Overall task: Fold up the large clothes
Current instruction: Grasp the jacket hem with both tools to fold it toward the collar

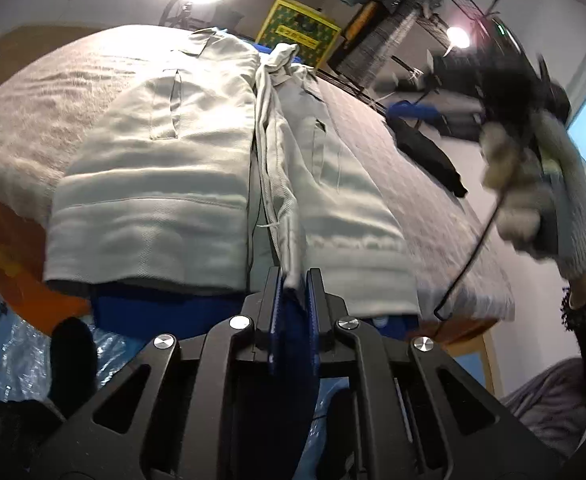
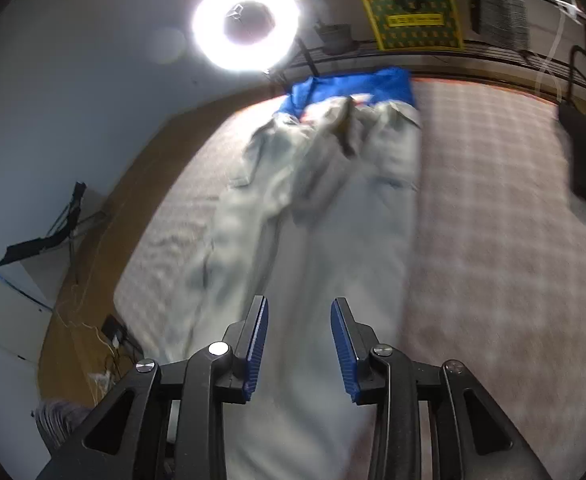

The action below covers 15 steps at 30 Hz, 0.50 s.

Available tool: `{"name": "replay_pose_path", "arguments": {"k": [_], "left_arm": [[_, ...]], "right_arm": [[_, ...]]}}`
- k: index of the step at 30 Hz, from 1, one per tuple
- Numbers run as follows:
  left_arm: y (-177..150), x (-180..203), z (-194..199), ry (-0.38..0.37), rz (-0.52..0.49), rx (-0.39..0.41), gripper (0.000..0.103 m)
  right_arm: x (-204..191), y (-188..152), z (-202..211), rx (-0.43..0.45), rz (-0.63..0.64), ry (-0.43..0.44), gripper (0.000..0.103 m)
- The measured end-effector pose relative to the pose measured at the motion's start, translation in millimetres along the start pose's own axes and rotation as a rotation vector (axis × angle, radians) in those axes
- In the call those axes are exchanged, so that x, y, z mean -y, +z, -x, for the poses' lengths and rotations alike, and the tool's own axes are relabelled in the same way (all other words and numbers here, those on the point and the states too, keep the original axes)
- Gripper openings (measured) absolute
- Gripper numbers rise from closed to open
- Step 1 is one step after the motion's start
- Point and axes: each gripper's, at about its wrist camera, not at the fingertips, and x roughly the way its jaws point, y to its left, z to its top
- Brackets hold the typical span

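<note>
One large pale grey-green garment [image 1: 153, 184] lies spread on the bed [image 1: 29, 128], on top of a chequered blanket [image 2: 493, 208], with its hem near the bed edge and a blue cloth [image 2: 353, 84] under its far end. It looks like a work jacket of thick woven cloth, so I judge it soft but rather heavy; it will sag and fold where it wants if held at one point only, and it should not slip easily from ribbed pads. A long narrow strip of the same cloth [image 1: 271, 128], maybe a sleeve or front edge, runs down the middle. The left claw [image 1: 295, 280] is closed on the lower end of this strip. The right claw [image 2: 299, 340] stands open above the garment, nothing between its blue pads. Good places to hold, I think, are the hem corners or the shoulders, both at once.
</note>
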Motion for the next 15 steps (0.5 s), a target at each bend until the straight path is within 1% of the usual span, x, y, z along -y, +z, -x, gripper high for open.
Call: {"name": "replay_pose_path", "arguments": {"k": [3,4,5,6,7,8,9,11,13,15], "left_arm": [[-4,-6,23,-0.024,-0.049,-0.019,0.009],[-7,-9,33,-0.022,-0.063,-0.016,0.013],[-6,-16,45,-0.018,-0.075,-0.006,0.017],[-4,-23,51,-0.01,-0.074,0.003,0.031],[-1,-31,59,0.006,-0.064,0.016,0.046],[5,-43,64,0.025,-0.044,0.03,0.051],[12,-56,67,0.047,-0.022,0.041,0.054],[28,-81,65,0.079,0.025,0.033,0.054],[45,-113,51,0.057,0.126,-0.025,0.057],[56,-141,34,0.042,0.219,-0.077,0.057]], "right_arm": [[11,-35,15,-0.024,-0.025,-0.017,0.039],[15,-46,17,-0.029,-0.039,-0.013,0.044],[19,-55,19,-0.033,-0.055,-0.005,0.058],[23,-67,21,-0.034,-0.074,0.008,0.063],[26,-77,21,-0.038,-0.095,0.017,0.064],[29,-87,19,-0.05,-0.118,0.039,0.064],[32,-93,17,-0.057,-0.134,0.061,0.064],[37,-106,13,-0.073,-0.168,0.08,0.065],[43,-115,5,-0.086,-0.199,0.114,0.067],[49,-125,-1,-0.1,-0.246,0.173,0.067]]}}
